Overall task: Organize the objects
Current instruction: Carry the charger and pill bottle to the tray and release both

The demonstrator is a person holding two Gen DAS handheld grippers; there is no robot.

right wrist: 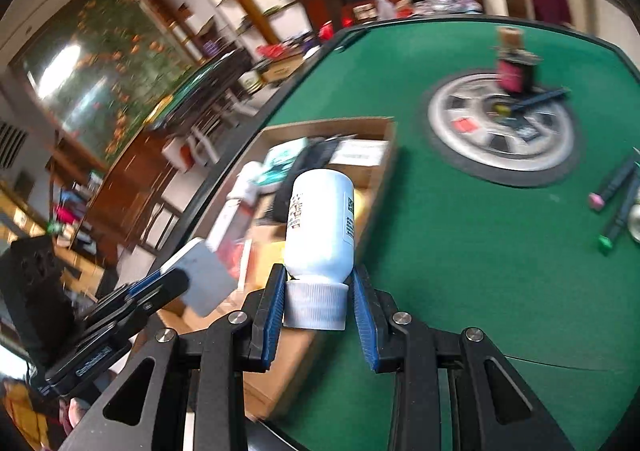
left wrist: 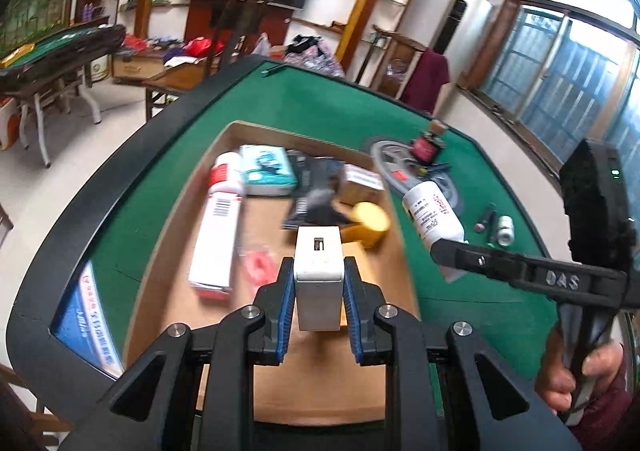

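The left gripper (left wrist: 319, 287) holds a small white block (left wrist: 319, 275), its jaws pinching the two flat sides, above the open cardboard box (left wrist: 160, 251) that sits on the green bench (left wrist: 320, 103). The right gripper (right wrist: 319, 303) carries a white bottle (right wrist: 320, 227), jaws pressed against the ribbed cap (right wrist: 315, 305), with the body pointing away from the wrist, near the box's right wall.

The block looks rigid, smooth and light; flat parallel faces suit a squeeze across the middle, though glossy plastic could slide if the grip loosens. The bottle seems a hard plastic pill container, probably light, with unknown contents. Its ribbed cap gives the blue pads (right wrist: 272, 315) good bite, but holding only the cap leaves the long body free to swing, and a loose cap might turn; a hold across the labelled body would be steadier.

Inside the box lie a long red-and-white carton (left wrist: 218, 235), a teal packet (left wrist: 268, 171) and a yellow-capped item (left wrist: 370, 223). Markers (right wrist: 618, 187) and a dark little bottle (right wrist: 514, 67) are out on the felt.
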